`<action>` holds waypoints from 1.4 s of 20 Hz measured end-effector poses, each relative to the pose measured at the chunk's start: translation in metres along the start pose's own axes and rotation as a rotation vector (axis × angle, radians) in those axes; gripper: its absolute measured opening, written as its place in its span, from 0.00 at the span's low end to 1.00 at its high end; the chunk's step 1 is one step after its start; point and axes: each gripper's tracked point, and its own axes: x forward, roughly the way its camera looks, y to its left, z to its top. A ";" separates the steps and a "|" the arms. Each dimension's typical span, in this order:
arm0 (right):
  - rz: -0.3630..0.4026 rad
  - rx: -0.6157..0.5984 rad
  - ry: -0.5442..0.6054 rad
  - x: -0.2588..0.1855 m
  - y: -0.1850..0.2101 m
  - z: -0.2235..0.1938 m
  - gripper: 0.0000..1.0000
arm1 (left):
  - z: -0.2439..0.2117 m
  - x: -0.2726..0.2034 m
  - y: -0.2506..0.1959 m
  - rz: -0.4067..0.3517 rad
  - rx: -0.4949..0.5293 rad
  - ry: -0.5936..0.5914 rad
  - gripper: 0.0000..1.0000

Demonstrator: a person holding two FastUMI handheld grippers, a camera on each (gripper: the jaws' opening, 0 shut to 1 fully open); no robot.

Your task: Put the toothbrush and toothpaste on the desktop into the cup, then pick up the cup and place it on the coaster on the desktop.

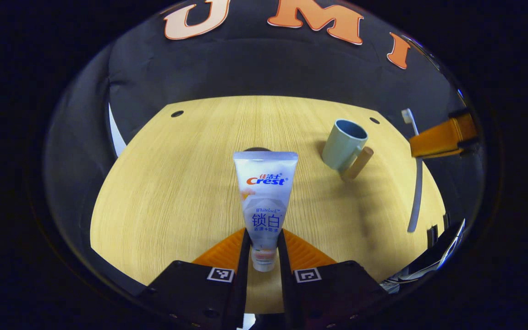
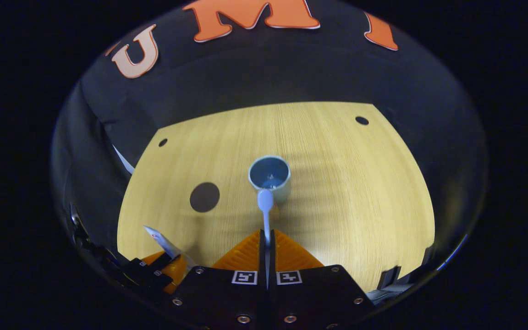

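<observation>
In the left gripper view my left gripper point(image 1: 264, 238) is shut on a white toothpaste tube point(image 1: 265, 197), held above the desktop with its flat crimped end pointing away. A pale blue-green cup point(image 1: 343, 143) with a wooden handle stands upright to the right. The top of the dark round coaster point(image 1: 257, 149) peeks out behind the tube. In the right gripper view my right gripper point(image 2: 266, 236) is shut on a thin white toothbrush point(image 2: 265, 208). Its far end hovers at the near rim of the cup point(image 2: 271, 176). The coaster point(image 2: 204, 197) lies left of the cup.
The light wooden desktop point(image 1: 177, 183) has small dark holes near its far corners. Black cloth walls surround it. The right gripper point(image 1: 442, 137) with the toothbrush point(image 1: 415, 192) shows at the right edge of the left gripper view. The left gripper point(image 2: 158, 270) sits at the lower left of the right gripper view.
</observation>
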 end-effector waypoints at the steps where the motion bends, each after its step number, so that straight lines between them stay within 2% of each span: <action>1: -0.006 -0.014 -0.037 0.002 -0.001 0.015 0.01 | 0.006 -0.002 -0.001 -0.002 0.001 -0.014 0.33; 7: -0.029 -0.082 -0.224 0.009 0.004 0.091 0.01 | 0.040 -0.017 0.002 0.004 -0.009 -0.094 0.33; 13: -0.043 -0.077 -0.348 0.036 0.014 0.135 0.02 | 0.054 -0.015 0.011 0.017 -0.023 -0.119 0.33; 24: -0.086 -0.102 -0.421 0.104 0.004 0.114 0.02 | 0.066 -0.013 0.022 0.030 -0.018 -0.153 0.33; 28: -0.103 -0.124 -0.403 0.120 0.001 0.097 0.03 | 0.064 -0.013 0.019 0.026 -0.006 -0.156 0.33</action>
